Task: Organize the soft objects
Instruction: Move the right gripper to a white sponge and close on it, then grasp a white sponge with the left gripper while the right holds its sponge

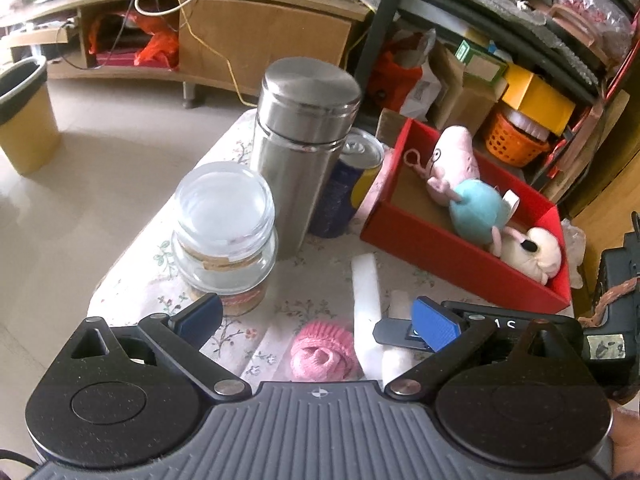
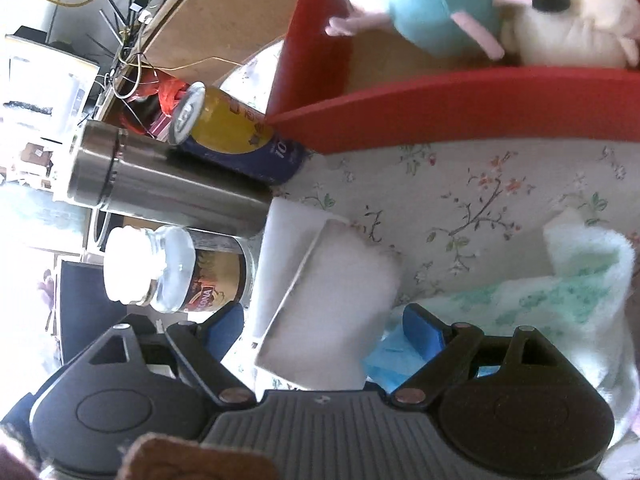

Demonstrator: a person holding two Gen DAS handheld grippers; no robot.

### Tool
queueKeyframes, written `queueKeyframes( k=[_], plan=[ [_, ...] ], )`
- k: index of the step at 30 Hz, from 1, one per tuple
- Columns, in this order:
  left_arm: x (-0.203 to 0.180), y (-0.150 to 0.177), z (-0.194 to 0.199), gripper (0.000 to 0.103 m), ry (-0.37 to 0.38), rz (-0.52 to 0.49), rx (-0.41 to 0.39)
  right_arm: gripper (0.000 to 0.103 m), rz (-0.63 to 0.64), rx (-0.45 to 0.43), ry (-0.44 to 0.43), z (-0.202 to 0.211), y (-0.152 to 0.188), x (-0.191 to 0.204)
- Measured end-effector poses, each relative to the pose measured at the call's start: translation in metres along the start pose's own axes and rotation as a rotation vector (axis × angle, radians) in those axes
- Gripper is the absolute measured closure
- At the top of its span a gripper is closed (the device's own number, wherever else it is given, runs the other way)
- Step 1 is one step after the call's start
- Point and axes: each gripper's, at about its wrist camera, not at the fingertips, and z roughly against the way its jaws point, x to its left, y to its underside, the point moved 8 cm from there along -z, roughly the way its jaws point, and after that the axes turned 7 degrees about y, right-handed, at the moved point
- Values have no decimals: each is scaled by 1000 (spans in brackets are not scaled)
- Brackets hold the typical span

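A cluttered living room surrounds a small desk [image 1: 132, 276] covered in a floral cloth: a wooden TV cabinet [image 1: 256, 40] with loose cables stands behind it, a yellow bin [image 1: 24, 120] sits on the pale floor to the left, and a black shelf rack [image 1: 500, 40] crammed with boxes rises on the right. On the desk stand a steel flask [image 1: 300, 140], a glass jar [image 1: 224, 236] and a blue-and-yellow can [image 1: 352, 184], close together. Beside them a red box [image 1: 460, 256] holds a pink pig plush in a teal dress [image 1: 460, 176] and a cream plush [image 1: 536, 248], the two touching.

A pink knitted piece [image 1: 324, 348] lies on the cloth, its lower part hidden by the gripper body. White foam blocks [image 2: 328, 300] lie near the flask, and a white-and-green towel [image 2: 580, 280] is cut off at the right-wrist frame's edge; something light blue beneath it is hard to make out.

The left gripper [image 1: 316, 324] hovers low over the knitted piece, jaws wide apart, holding nothing. The right gripper [image 2: 324, 328], rolled sideways, has its jaws spread on either side of a foam block.
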Motion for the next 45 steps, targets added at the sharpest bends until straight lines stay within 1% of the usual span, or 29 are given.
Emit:
queueKeyframes(
  k=[1,2,3,4,5,7,9,11,15,20,21,23,24,25,26,27,28,29,30,31,33,34,36,37,39,40,43,44,45],
  plan=[
    [0,0,0,6,3,2,2,49,-7,7,-11,-3,1,0],
    [0,0,0,6,13,7,5,55,-14,9,-23,-4,1,0],
    [-1,0,0,6,26,12,8,63,-20,12,-39,-5,2,0],
    [-1,0,0,6,37,19,9,66,-24,13,-47,-5,2,0],
    [-1,0,0,6,43,24,11,70,-23,9,-52,-3,3,-1],
    [-1,1,-1,6,45,31,18,83,-19,3,-70,2,3,-1],
    [-2,2,-2,6,49,32,25,90,-20,1,-82,6,4,-3],
    [-4,3,-2,6,50,30,26,91,-16,2,-86,7,5,-6],
    [-9,4,-3,6,50,11,27,92,33,-1,-44,13,6,-6],
    [-13,6,-7,6,48,-12,46,93,169,-47,63,34,6,-6],
    [-14,7,-9,6,47,-18,54,93,171,-48,69,36,6,-9],
    [-18,11,-15,6,39,-35,71,93,170,-12,71,35,9,-15],
    [-21,13,-18,6,31,-45,78,92,196,-7,106,32,10,-17],
    [-25,15,-23,6,24,-58,88,89,199,-24,128,32,9,-19],
    [-27,16,-28,7,18,-66,96,83,176,-18,112,30,8,-18],
    [-27,15,-31,6,9,-48,90,86,139,-9,82,28,7,-18],
    [-24,13,-35,6,13,-18,96,86,100,1,75,24,6,-20],
    [-21,11,-39,6,22,15,113,82,86,13,52,20,4,-21],
    [-19,10,-43,6,32,47,122,82,95,16,56,18,4,-21],
    [-17,10,-46,6,41,77,133,82,130,8,63,19,4,-17],
    [-17,14,-54,6,68,108,172,84,221,-24,108,24,6,-9],
    [-19,16,-58,6,76,120,187,85,240,-30,111,27,6,-7],
    [-24,18,-66,6,76,123,205,91,192,-6,58,29,8,-9],
    [-27,18,-70,6,76,117,211,91,182,1,54,29,9,-12],
    [-32,18,-79,6,68,102,224,91,225,-24,107,31,9,-12],
    [-35,19,-85,6,65,94,237,91,244,-27,112,32,10,-10],
    [-42,25,-101,6,77,83,269,91,234,-38,112,35,13,-13],
    [-45,28,-106,6,91,69,292,88,241,-33,113,36,14,-15],
    [-47,32,-110,6,97,55,308,82,239,-33,116,37,14,-17]
  ],
)
